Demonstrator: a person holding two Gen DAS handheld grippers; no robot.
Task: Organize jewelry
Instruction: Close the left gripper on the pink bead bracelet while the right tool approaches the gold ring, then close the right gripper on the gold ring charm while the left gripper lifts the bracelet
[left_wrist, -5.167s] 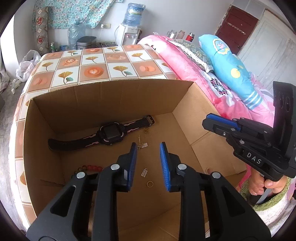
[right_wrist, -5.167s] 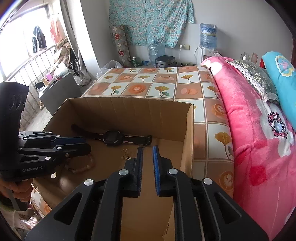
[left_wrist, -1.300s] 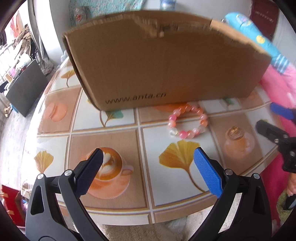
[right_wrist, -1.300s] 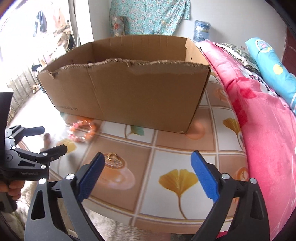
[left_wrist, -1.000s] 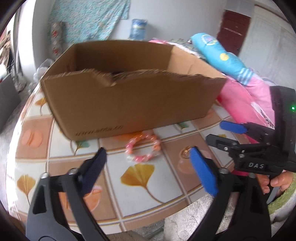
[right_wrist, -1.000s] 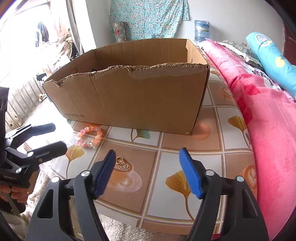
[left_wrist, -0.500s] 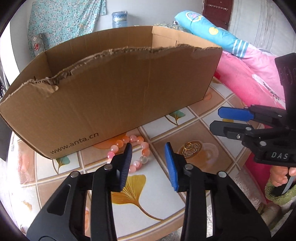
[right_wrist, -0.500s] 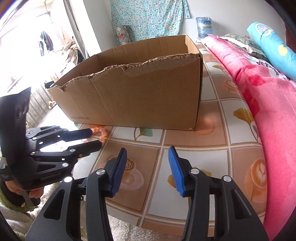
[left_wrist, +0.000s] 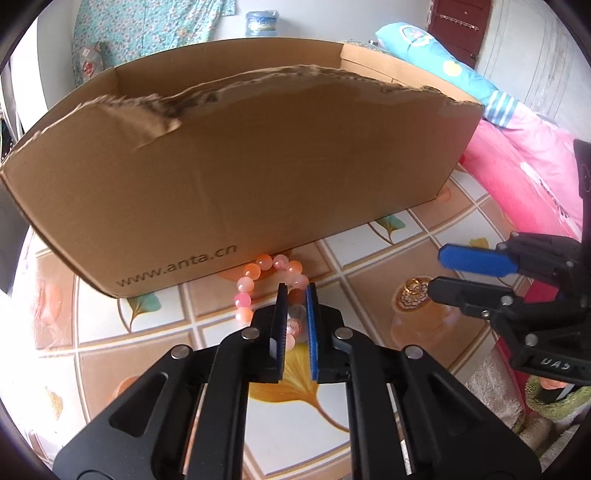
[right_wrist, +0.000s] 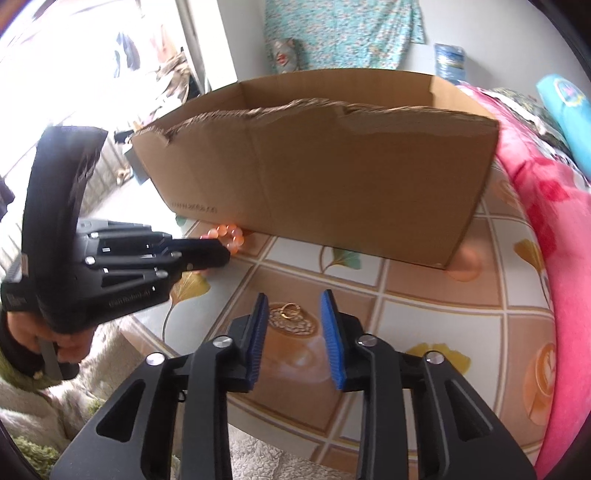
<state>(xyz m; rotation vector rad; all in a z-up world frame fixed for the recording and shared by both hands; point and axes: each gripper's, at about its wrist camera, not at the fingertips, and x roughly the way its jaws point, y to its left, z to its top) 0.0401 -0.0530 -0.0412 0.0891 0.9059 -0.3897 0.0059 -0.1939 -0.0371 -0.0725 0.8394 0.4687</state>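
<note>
A pink and orange bead bracelet (left_wrist: 258, 271) lies on the patterned tablecloth just in front of a cardboard box (left_wrist: 240, 177). My left gripper (left_wrist: 294, 291) is shut on the near side of the bracelet; its beads show between the blue pads. The bracelet also shows in the right wrist view (right_wrist: 229, 234), with the left gripper (right_wrist: 218, 254) on it. A small gold ring (right_wrist: 288, 309) lies on the cloth between the tips of my right gripper (right_wrist: 293, 301), which is open. The ring (left_wrist: 415, 286) and right gripper (left_wrist: 441, 271) also show in the left wrist view.
The box (right_wrist: 332, 177) has a torn near wall and stands across the table. A pink quilt (right_wrist: 554, 206) lies along the right. The table's near edge (right_wrist: 280, 435) is close below the grippers, with a pale rug under it.
My left gripper has moved down onto the bracelet and closed on it. My right gripper has moved left and down so the ring sits between its open fingers.
</note>
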